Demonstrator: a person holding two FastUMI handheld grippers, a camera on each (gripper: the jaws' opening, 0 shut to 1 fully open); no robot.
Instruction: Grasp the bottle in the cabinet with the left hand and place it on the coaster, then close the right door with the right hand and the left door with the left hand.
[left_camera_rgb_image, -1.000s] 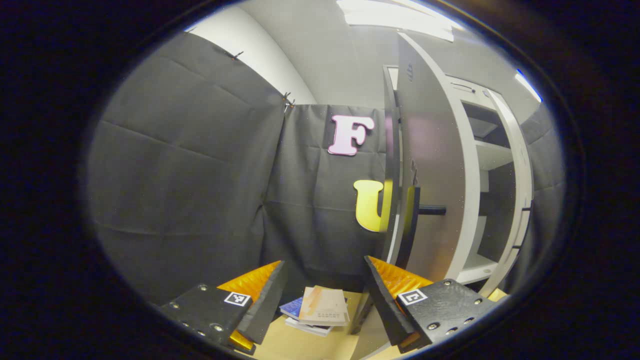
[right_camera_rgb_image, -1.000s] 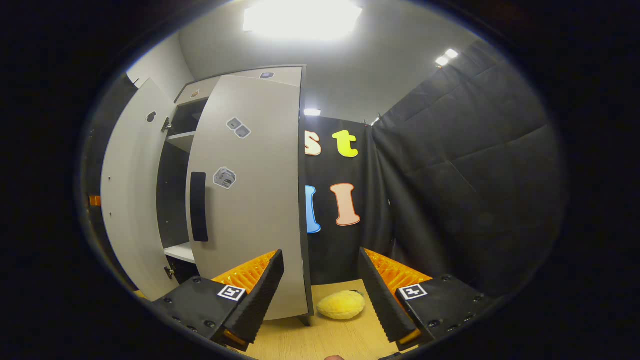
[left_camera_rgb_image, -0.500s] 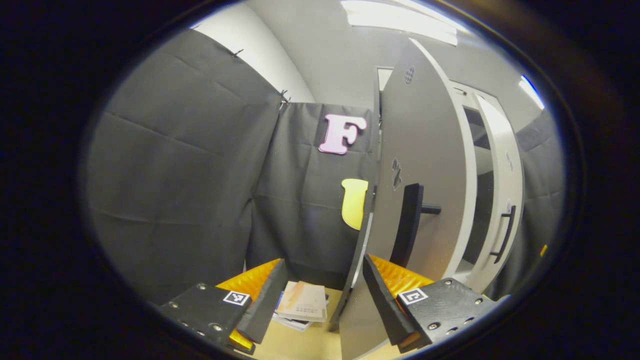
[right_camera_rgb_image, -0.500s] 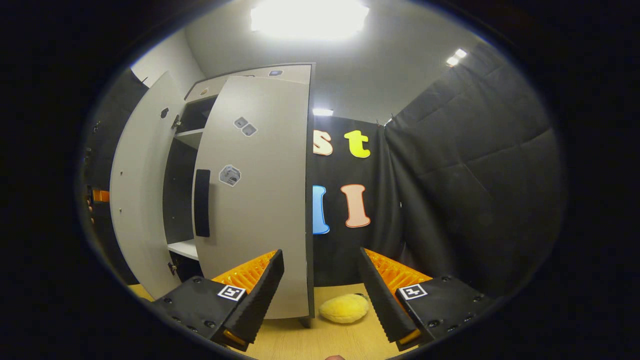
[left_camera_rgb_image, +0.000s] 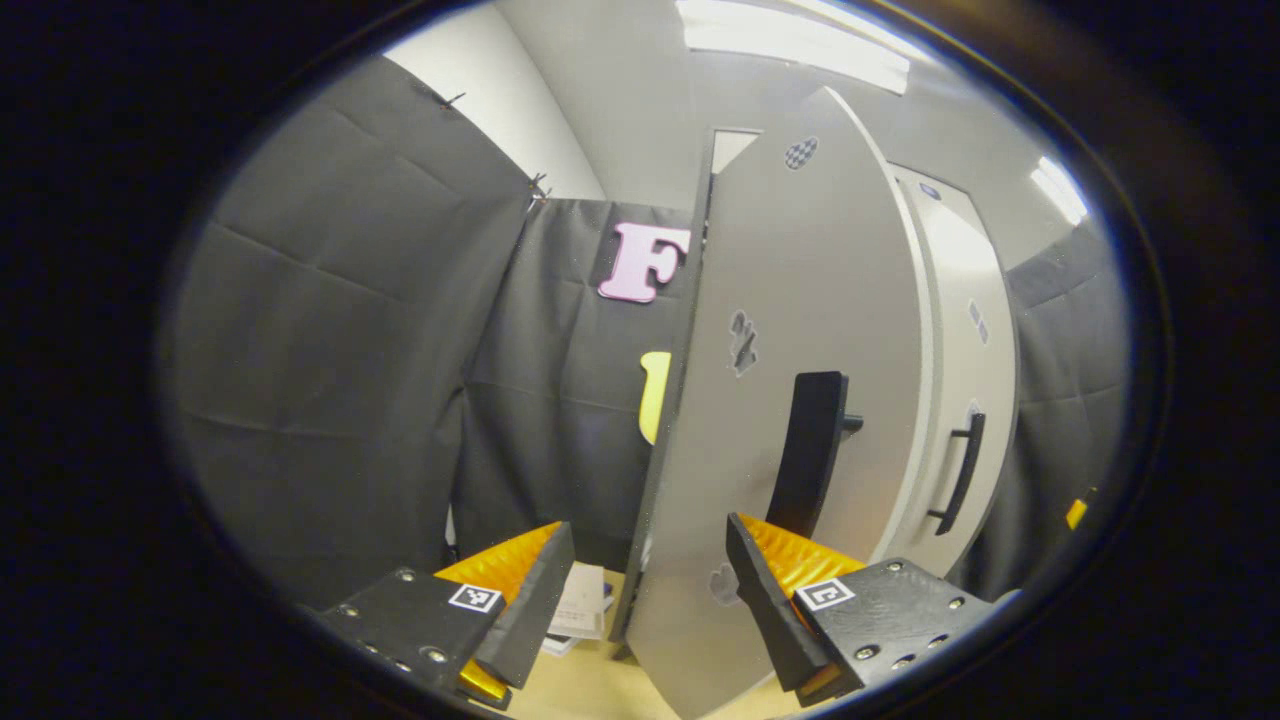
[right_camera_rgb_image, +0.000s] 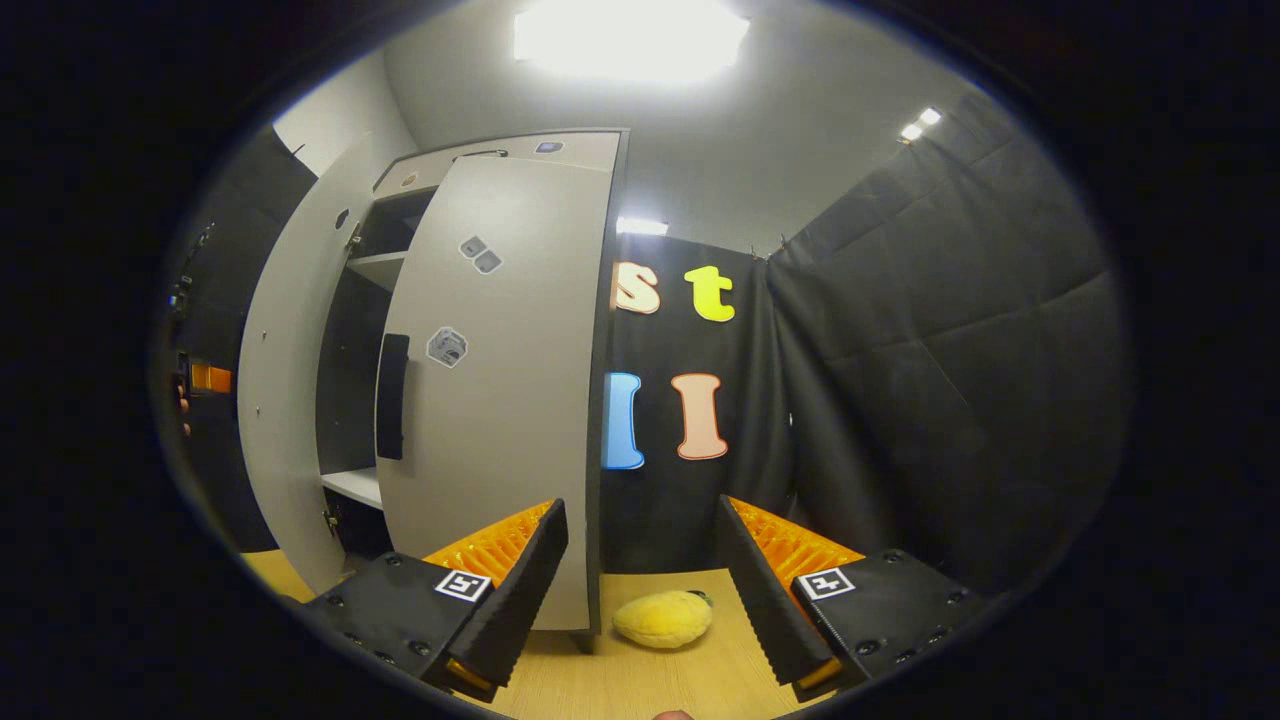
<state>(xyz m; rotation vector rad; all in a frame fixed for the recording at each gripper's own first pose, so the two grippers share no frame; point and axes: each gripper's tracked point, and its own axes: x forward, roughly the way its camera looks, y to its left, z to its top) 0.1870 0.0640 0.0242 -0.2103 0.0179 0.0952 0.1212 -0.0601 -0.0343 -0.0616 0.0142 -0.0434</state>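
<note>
In the left gripper view the grey left cabinet door (left_camera_rgb_image: 800, 290) stands close in front, partly swung in, its black handle (left_camera_rgb_image: 808, 450) just above my right finger. My left gripper (left_camera_rgb_image: 645, 600) is open, and the door's lower edge sits between its fingers. Beyond it is the right door (left_camera_rgb_image: 955, 320) with its bar handle (left_camera_rgb_image: 958, 470). In the right gripper view the right door (right_camera_rgb_image: 500, 400) looks nearly shut, while the left door (right_camera_rgb_image: 285, 380) stands ajar with a dark gap and a white shelf (right_camera_rgb_image: 350, 485) between them. My right gripper (right_camera_rgb_image: 640, 590) hangs open over the table, off the door.
A yellow plush thing (right_camera_rgb_image: 662, 618) lies on the wooden table (right_camera_rgb_image: 620, 685) by the right door's lower corner. A stack of books (left_camera_rgb_image: 585, 612) lies on the table left of the left door. Black cloth walls close in on both sides.
The left door has swung steadily inward, so the left gripper view has lost the cabinet's inside. In the right gripper view the gap between the doors has narrowed. Both grippers stayed open.
</note>
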